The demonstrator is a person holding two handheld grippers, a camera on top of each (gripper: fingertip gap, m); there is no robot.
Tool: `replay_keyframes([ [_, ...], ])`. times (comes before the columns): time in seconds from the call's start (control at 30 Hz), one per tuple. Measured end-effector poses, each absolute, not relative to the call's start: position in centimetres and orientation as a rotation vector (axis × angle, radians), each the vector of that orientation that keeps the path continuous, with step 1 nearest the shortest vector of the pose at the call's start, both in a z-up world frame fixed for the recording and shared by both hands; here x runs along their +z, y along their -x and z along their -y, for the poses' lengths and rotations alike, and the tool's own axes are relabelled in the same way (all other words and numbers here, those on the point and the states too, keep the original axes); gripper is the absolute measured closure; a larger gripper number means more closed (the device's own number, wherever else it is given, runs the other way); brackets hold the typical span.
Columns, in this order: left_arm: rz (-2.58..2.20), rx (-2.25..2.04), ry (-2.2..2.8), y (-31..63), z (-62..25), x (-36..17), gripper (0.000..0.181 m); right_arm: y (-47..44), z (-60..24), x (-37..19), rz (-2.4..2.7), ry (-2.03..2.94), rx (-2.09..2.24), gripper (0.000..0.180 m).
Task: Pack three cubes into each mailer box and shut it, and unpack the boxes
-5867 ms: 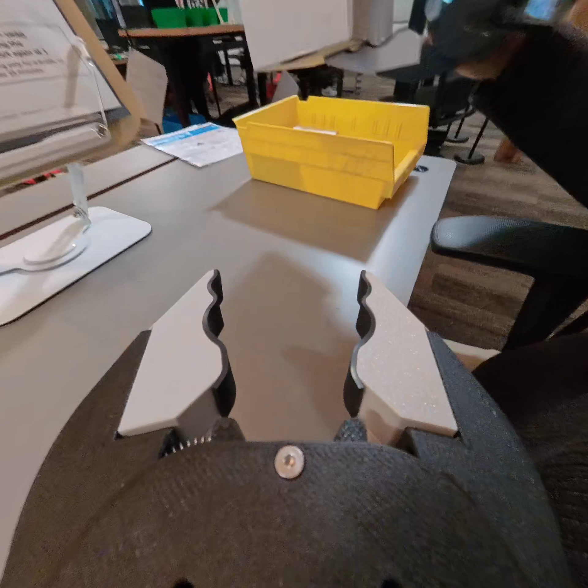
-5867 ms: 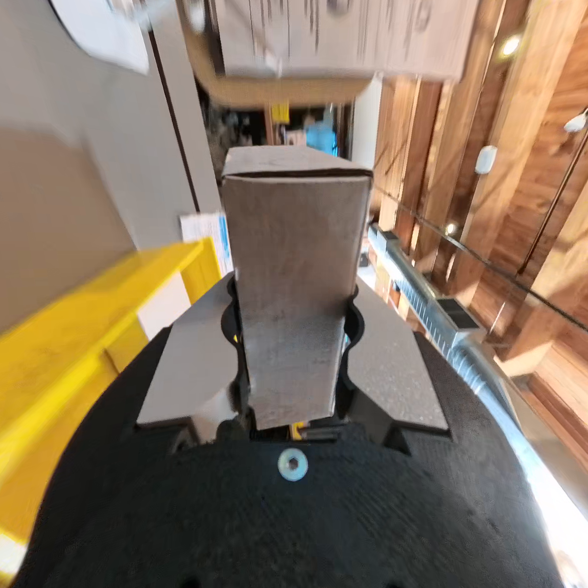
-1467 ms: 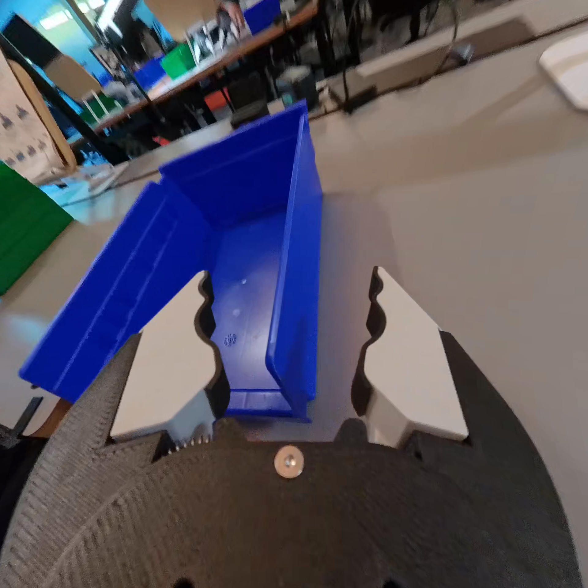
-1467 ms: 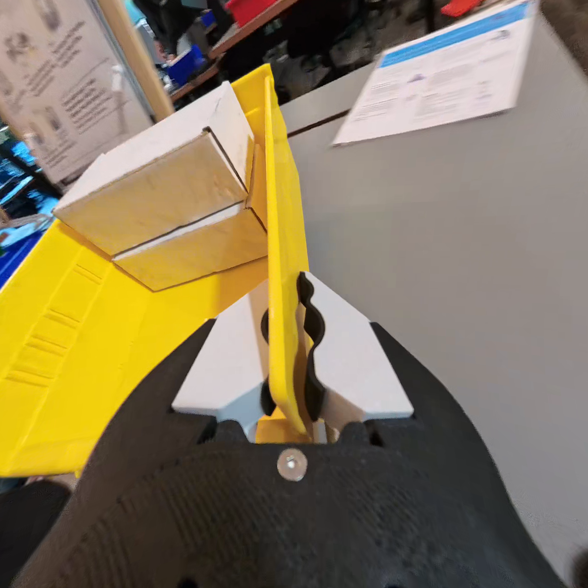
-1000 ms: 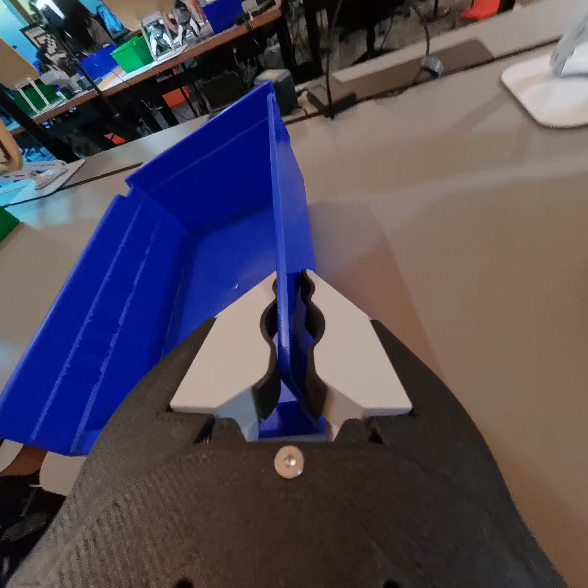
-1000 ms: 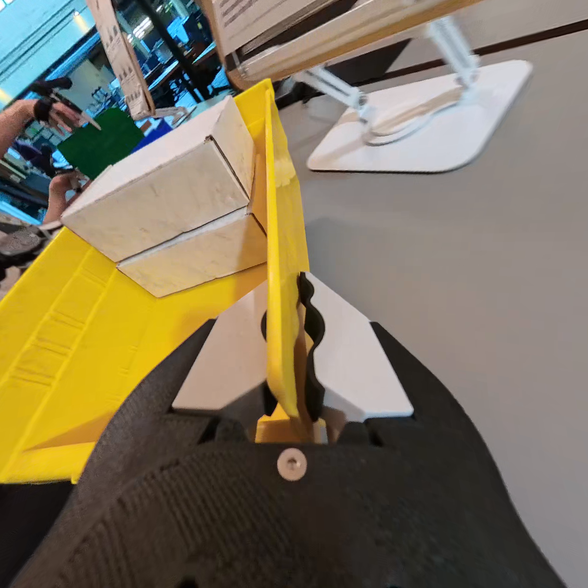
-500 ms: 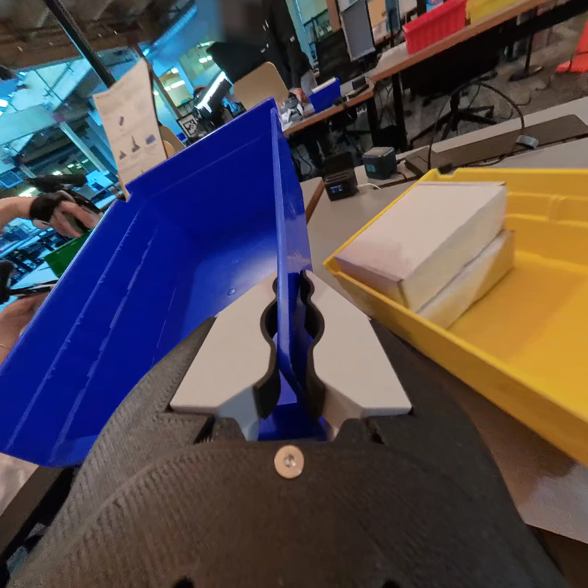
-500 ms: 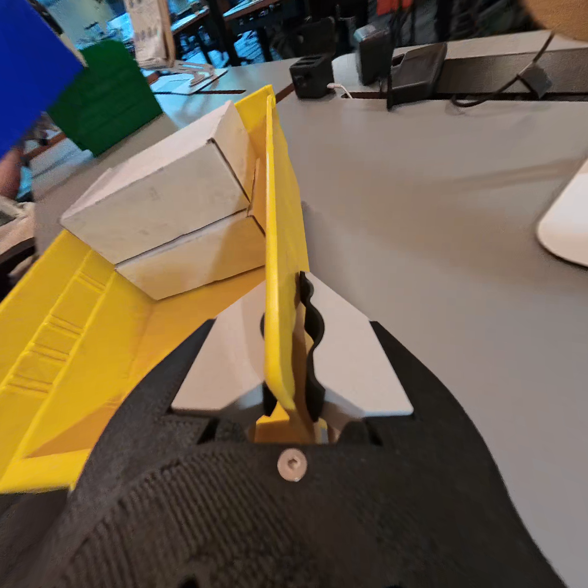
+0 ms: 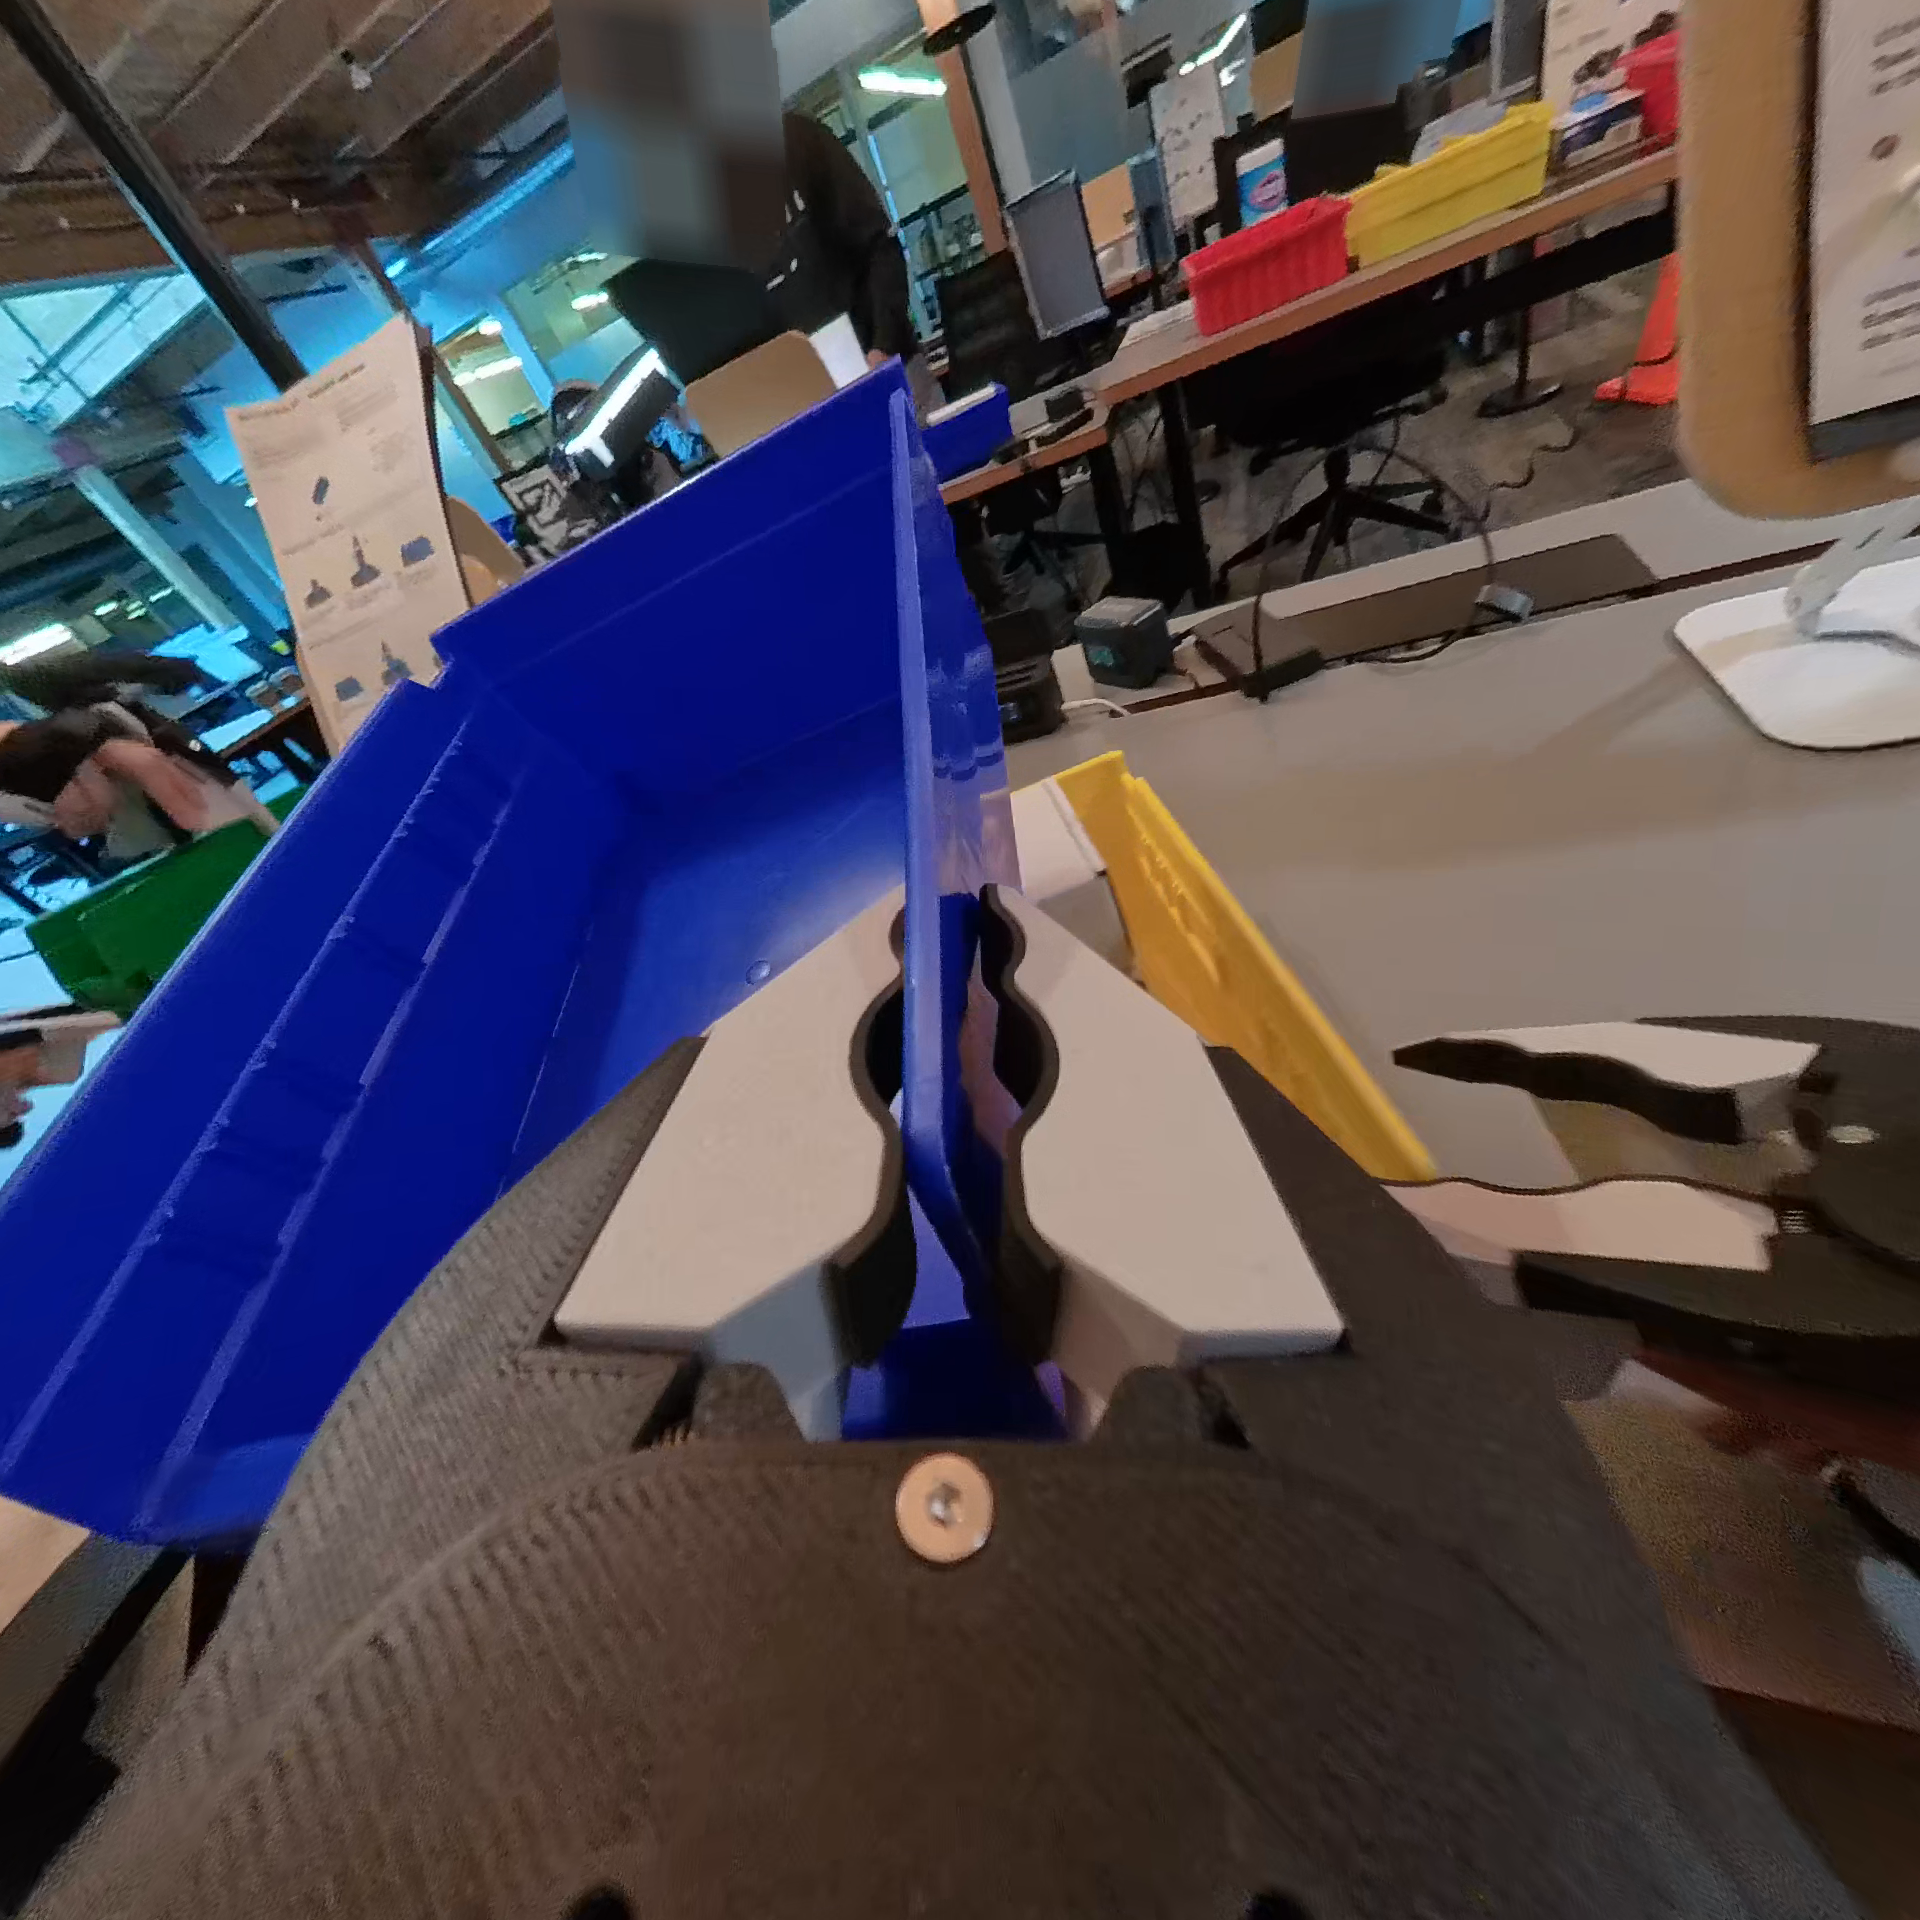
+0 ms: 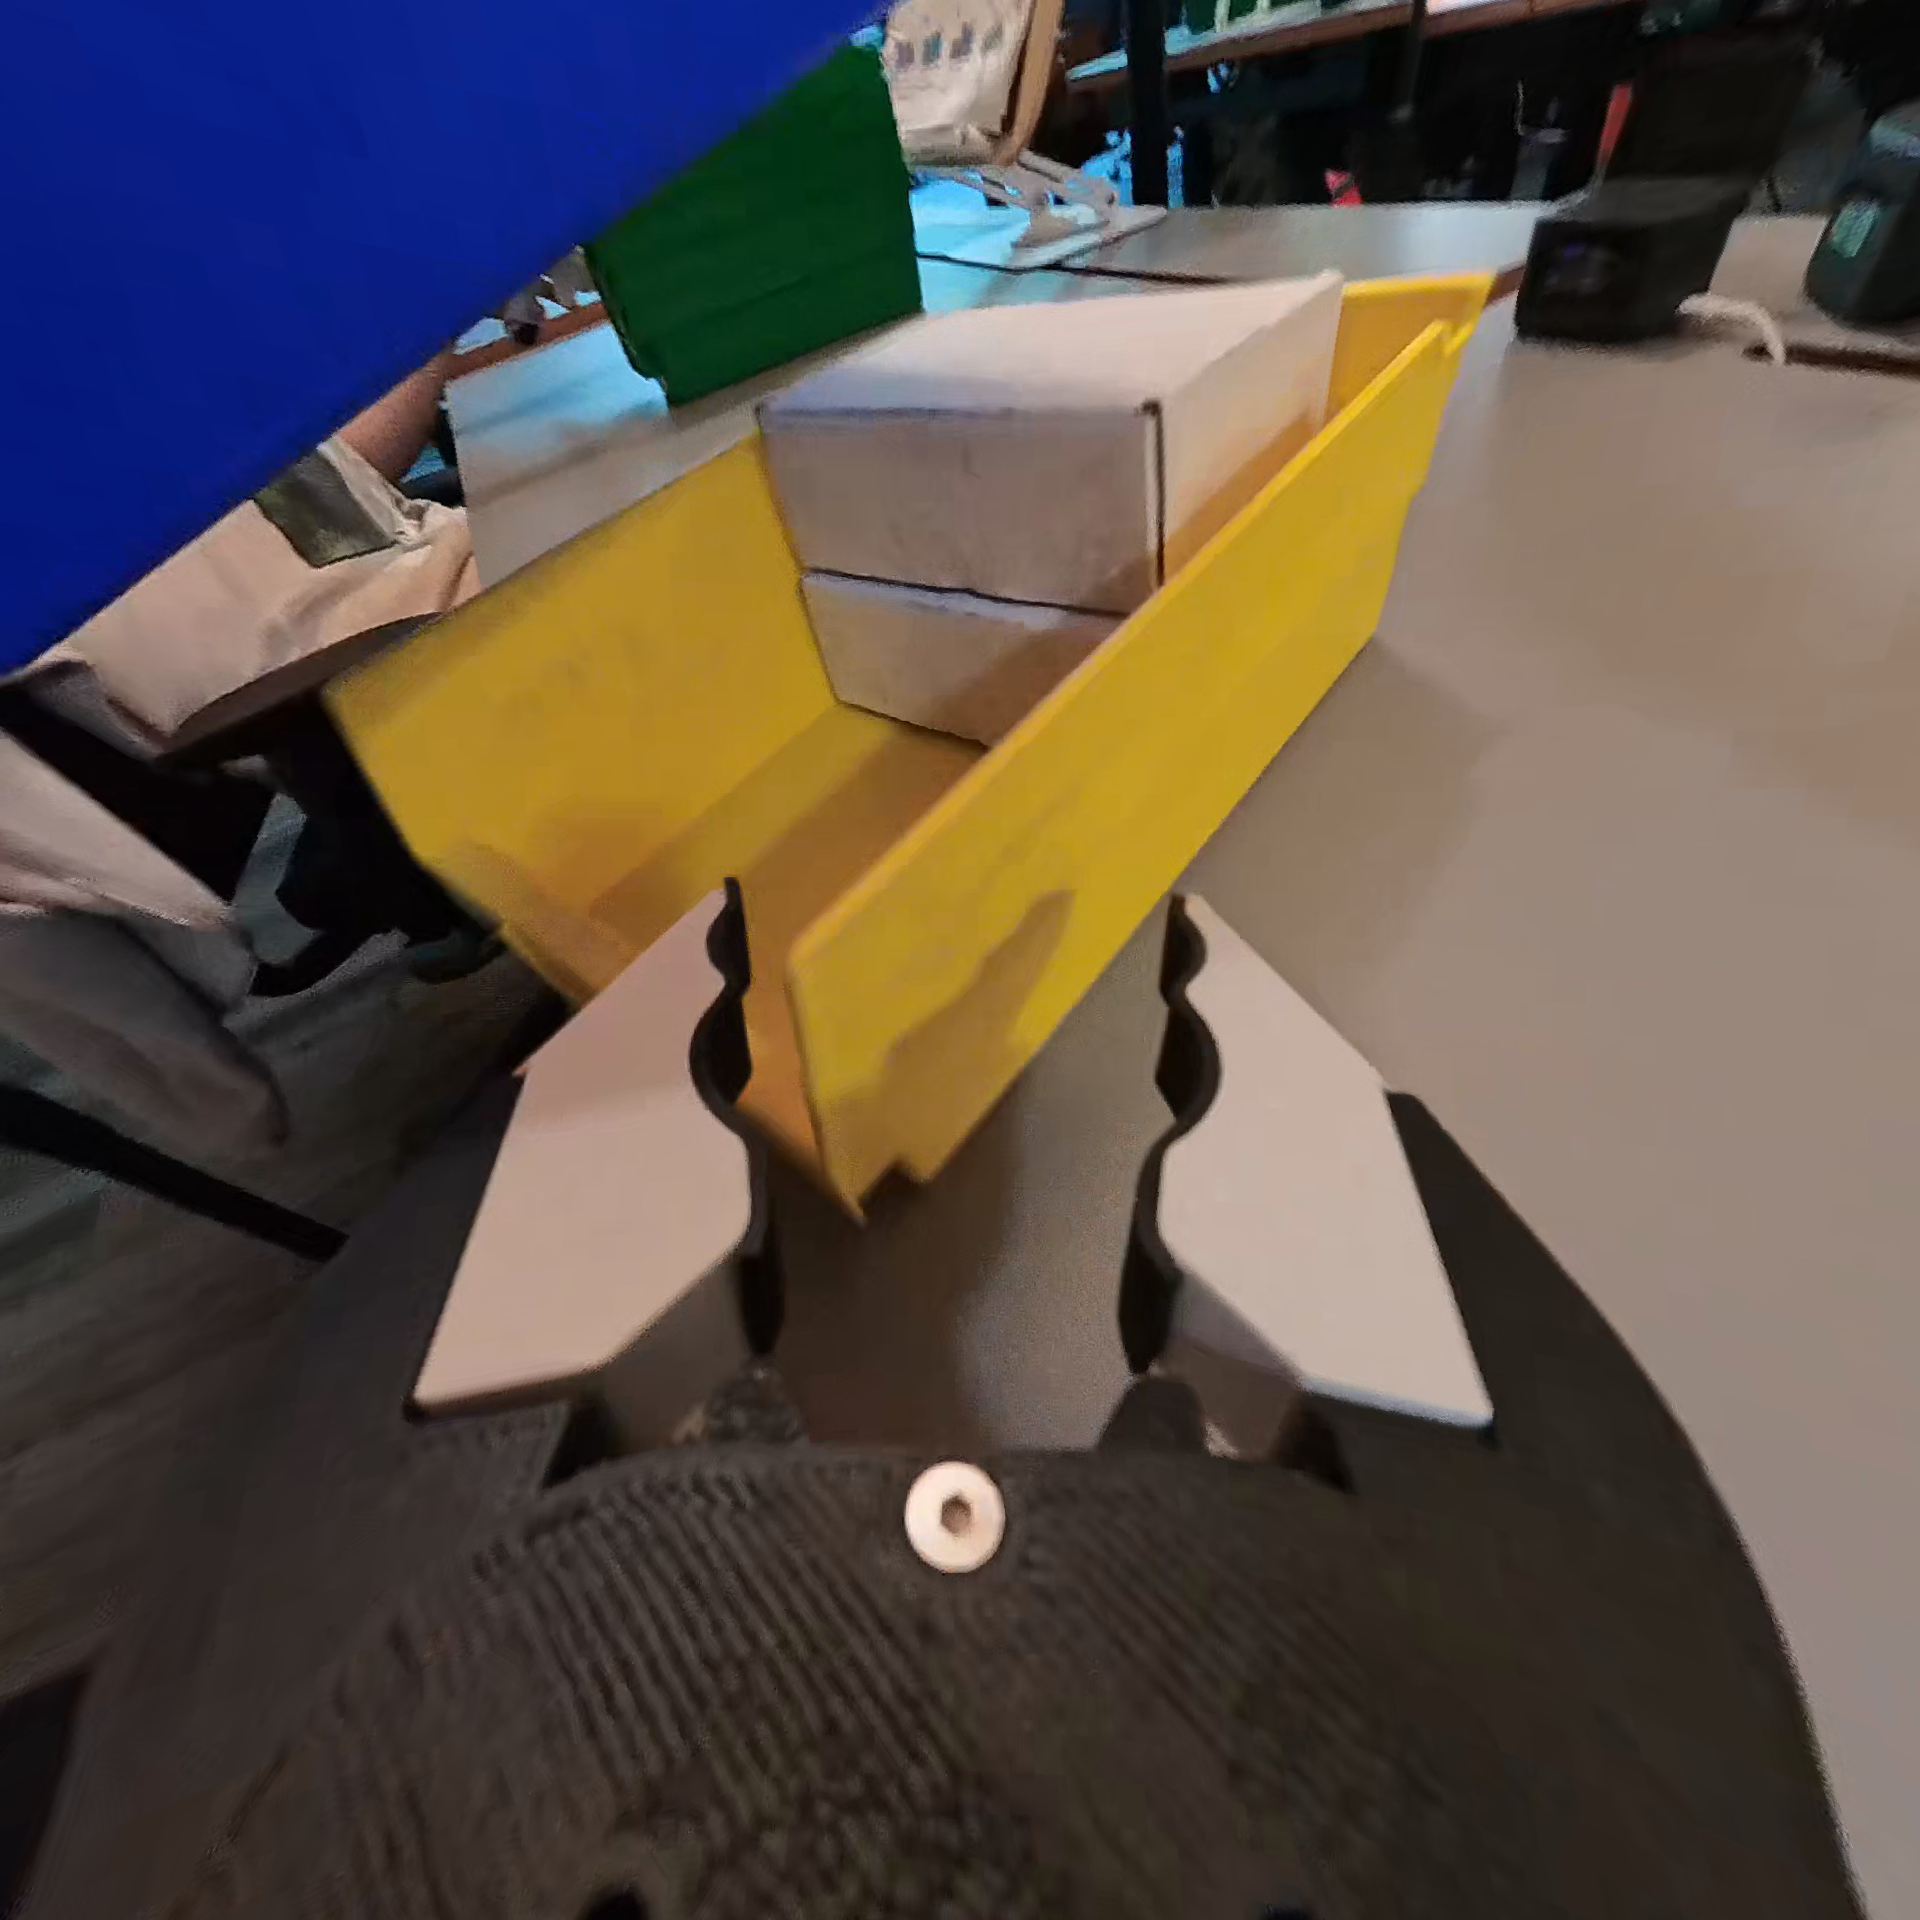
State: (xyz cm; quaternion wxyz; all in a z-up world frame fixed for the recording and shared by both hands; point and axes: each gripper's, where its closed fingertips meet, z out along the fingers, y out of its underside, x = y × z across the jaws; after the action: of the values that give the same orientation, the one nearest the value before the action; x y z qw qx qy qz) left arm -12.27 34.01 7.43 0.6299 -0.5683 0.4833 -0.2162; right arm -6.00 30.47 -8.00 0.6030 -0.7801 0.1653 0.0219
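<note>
My left gripper (image 9: 945, 935) is shut on the right wall of an empty blue bin (image 9: 520, 935) and holds it tilted up off the table. My right gripper (image 10: 954, 904) is open, with the near corner of the yellow bin (image 10: 582, 665) between its fingers, not clamped. Two white mailer boxes, shut, lie stacked in the yellow bin's far end: the upper one (image 10: 997, 457) on the lower one (image 10: 935, 655). The blue bin fills the upper left of the right wrist view (image 10: 260, 208). The left wrist view shows the yellow bin's wall (image 9: 1226, 987) and my right gripper (image 9: 1455, 1122) beside it. No cubes show.
The grey table (image 10: 1558, 831) stretches to the right of the yellow bin. A white stand base (image 9: 1829, 665) sits at the far right. A green bin (image 10: 769, 229) and black devices (image 10: 1621, 249) stand behind. People work at the other tables.
My right gripper has opened and let go of the yellow bin's wall, and the bin now rests on the table. My left gripper still holds the blue bin, now close beside the yellow bin.
</note>
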Motion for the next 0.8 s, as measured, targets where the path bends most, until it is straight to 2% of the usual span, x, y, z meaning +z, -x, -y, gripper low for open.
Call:
replay_keyframes([
  [0.13,-1.159,-0.546,1.225,12.1,-29.7,9.4,0.178,4.9,-23.1,-6.1,-0.297,1.765,0.047,0.092],
  [0.2,-1.199,-0.6,1.192,12.3,-26.2,10.7,0.179,4.6,-18.2,-6.3,-0.218,1.803,0.053,0.082],
  [0.27,-1.256,-0.676,1.131,12.5,-21.8,11.8,0.179,3.0,-12.4,-7.6,-0.202,1.896,-0.034,0.093],
  [0.47,-1.463,-1.039,0.909,11.5,-6.6,12.5,0.179,-7.2,9.3,-6.1,-0.612,1.81,-0.482,0.097],
  [0.57,-1.581,-1.252,0.824,10.1,1.6,11.3,0.177,-11.8,23.3,-5.0,-0.87,1.681,-0.798,0.092],
  [0.63,-1.692,-1.317,0.773,8.8,6.7,9.4,0.178,-12.9,32.0,-5.6,-1.12,1.6,-0.91,0.096],
  [0.7,-1.793,-1.35,0.745,6.9,11.1,7.2,0.178,-12.9,37.3,-5.0,-1.282,1.408,-0.852,0.093],
  [0.8,-1.892,-1.36,0.728,3.1,16.4,3.8,0.178,-12.8,40.7,-2.6,-1.314,1.094,-0.67,0.084],
])
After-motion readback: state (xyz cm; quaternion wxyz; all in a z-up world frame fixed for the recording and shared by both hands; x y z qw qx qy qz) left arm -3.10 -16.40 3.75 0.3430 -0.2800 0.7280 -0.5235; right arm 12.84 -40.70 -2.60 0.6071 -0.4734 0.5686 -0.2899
